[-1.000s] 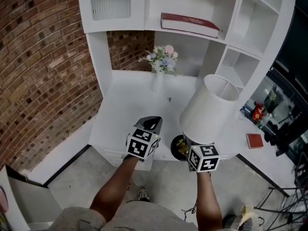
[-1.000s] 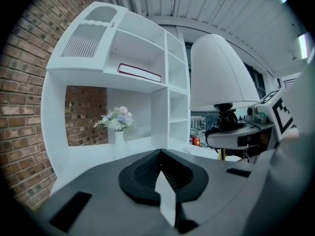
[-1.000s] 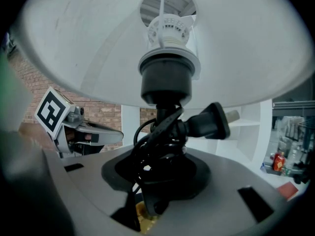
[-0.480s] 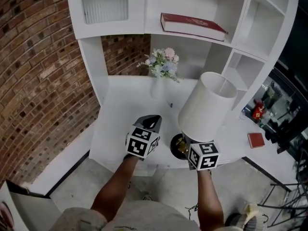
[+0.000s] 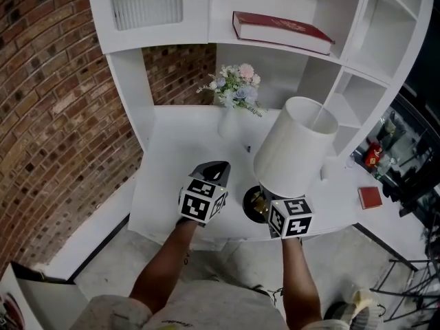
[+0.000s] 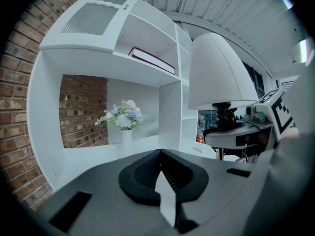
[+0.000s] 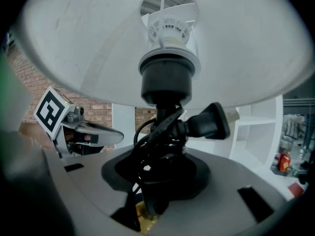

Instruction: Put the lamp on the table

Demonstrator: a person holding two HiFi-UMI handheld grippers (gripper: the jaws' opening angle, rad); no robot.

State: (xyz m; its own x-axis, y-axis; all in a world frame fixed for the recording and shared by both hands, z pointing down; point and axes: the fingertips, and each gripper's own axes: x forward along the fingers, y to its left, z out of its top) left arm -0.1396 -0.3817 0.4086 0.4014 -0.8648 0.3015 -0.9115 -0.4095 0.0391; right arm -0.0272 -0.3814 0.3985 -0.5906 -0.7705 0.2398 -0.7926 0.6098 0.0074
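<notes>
The lamp has a white conical shade [image 5: 295, 146] and a dark round base [image 5: 253, 203], tilted over the front edge of the white table [image 5: 182, 146]. My right gripper [image 5: 265, 208] is shut on the lamp's stem just under the shade. In the right gripper view the black socket [image 7: 167, 77] and wound black cord [image 7: 157, 141] fill the space at that gripper [image 7: 157, 181]. My left gripper [image 5: 214, 172] hovers beside the lamp on its left, shut [image 6: 160, 154] and holding nothing. The shade [image 6: 219, 73] shows at the right of the left gripper view.
A white vase of flowers [image 5: 235, 98] stands at the back of the table under the white shelving. A red book [image 5: 282, 31] lies on a shelf. A small red book [image 5: 370, 196] lies on the table's right part. A brick wall [image 5: 55, 115] is at left.
Both grippers and the lamp have moved forward from the table's front edge to over its near part. The grip on the lamp is unchanged.
</notes>
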